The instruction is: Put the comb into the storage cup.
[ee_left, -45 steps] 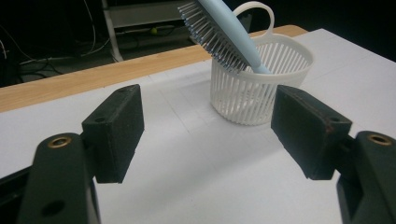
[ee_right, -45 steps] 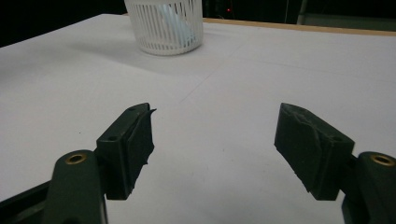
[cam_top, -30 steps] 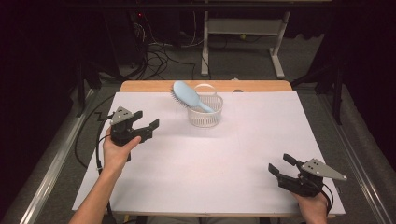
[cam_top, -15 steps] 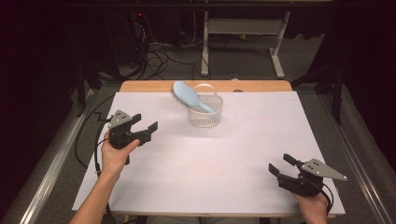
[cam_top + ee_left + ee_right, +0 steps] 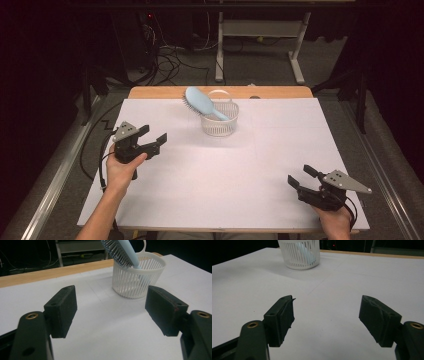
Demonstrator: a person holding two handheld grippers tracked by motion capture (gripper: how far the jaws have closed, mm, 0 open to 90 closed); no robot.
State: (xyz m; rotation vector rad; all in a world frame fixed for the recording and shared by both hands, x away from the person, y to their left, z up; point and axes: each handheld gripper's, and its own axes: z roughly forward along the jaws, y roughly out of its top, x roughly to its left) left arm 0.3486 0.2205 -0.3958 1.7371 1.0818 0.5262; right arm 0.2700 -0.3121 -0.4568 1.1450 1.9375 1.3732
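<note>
I've got the white table (image 5: pixel 225 185) under both hands, w/ a bare wood strip along its far edge. At far centre stands the white slatted basket (image 5: pixel 220 119), upright, w/ a loop handle on its far rim. The light-blue hairbrush (image 5: pixel 200 102) sits handle-down inside it, head tilted up and out over the basket's left rim, bristles facing down-left.

My left gripper (image 5: pixel 152 140) is at mid-left, off the table surface, pointing right and slightly far toward the basket; jaws spread wide, nothing between them. In the left gripper view (image 5: pixel 111 312) the basket (image 5: pixel 138 275) and brush (image 5: pixel 121 251) lie just beyond the right jaw, apart from the pads.

My right gripper (image 5: pixel 299 179) is at the near right corner, low over the table, jaws spread wide too, empty. In the right gripper view (image 5: pixel 327 320) the basket (image 5: pixel 300 253) is well apart, far left.
</note>
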